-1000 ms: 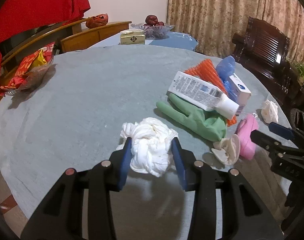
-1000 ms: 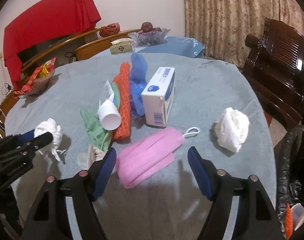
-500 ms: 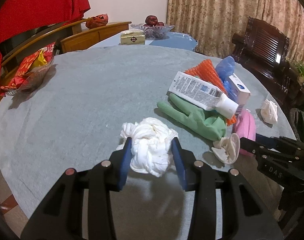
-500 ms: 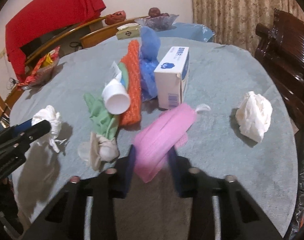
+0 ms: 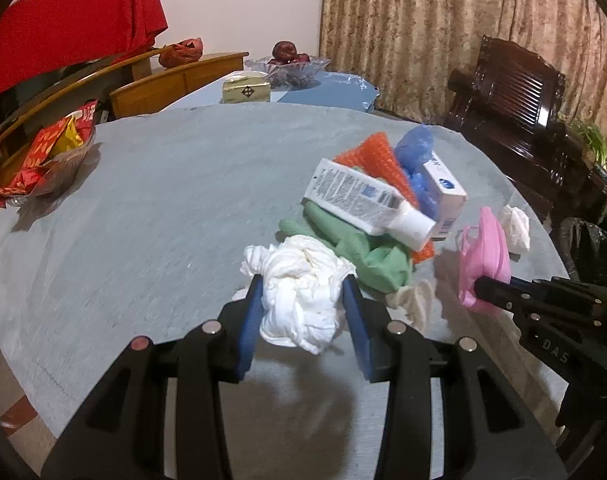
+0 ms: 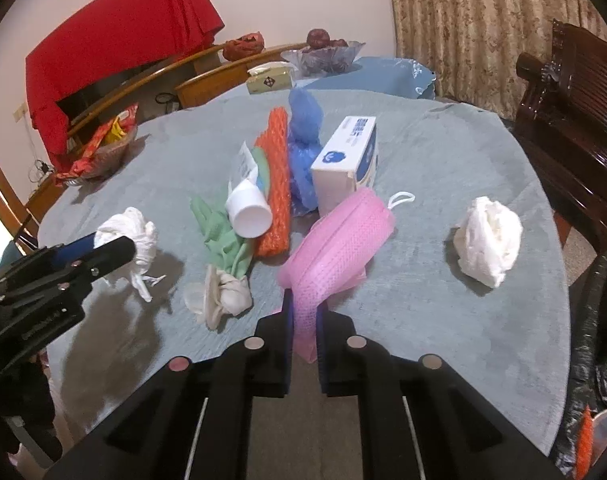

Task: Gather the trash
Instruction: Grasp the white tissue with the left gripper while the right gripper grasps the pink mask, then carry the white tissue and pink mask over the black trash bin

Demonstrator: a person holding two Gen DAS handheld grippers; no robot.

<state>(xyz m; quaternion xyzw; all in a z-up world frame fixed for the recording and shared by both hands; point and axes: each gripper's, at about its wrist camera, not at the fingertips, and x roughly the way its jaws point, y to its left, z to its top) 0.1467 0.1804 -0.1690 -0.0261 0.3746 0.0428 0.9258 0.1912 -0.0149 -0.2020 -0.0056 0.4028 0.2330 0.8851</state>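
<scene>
My left gripper (image 5: 302,286) is shut on a crumpled white tissue wad (image 5: 303,292), held a little above the grey-blue round table (image 5: 163,208); the same wad (image 6: 133,236) shows in the right wrist view. My right gripper (image 6: 304,304) is shut on a pink face mask (image 6: 339,244), whose far end lifts off the cloth; the mask (image 5: 483,248) also appears in the left wrist view. Another white tissue wad (image 6: 487,240) lies at the table's right. A small crumpled white glove piece (image 6: 223,296) lies between the grippers.
A pile sits mid-table: a white tube (image 6: 247,208), green glove (image 6: 215,228), orange foam net (image 6: 275,184), blue plastic bag (image 6: 303,140) and white box (image 6: 347,160). A snack bowl (image 5: 47,160) stands far left. A black trash bag (image 6: 599,360) hangs at the right edge.
My right gripper's jaws closed from wide open onto the pink mask and raised its near end. My left gripper, still holding the tissue wad, lifted slightly and shifted toward the pile.
</scene>
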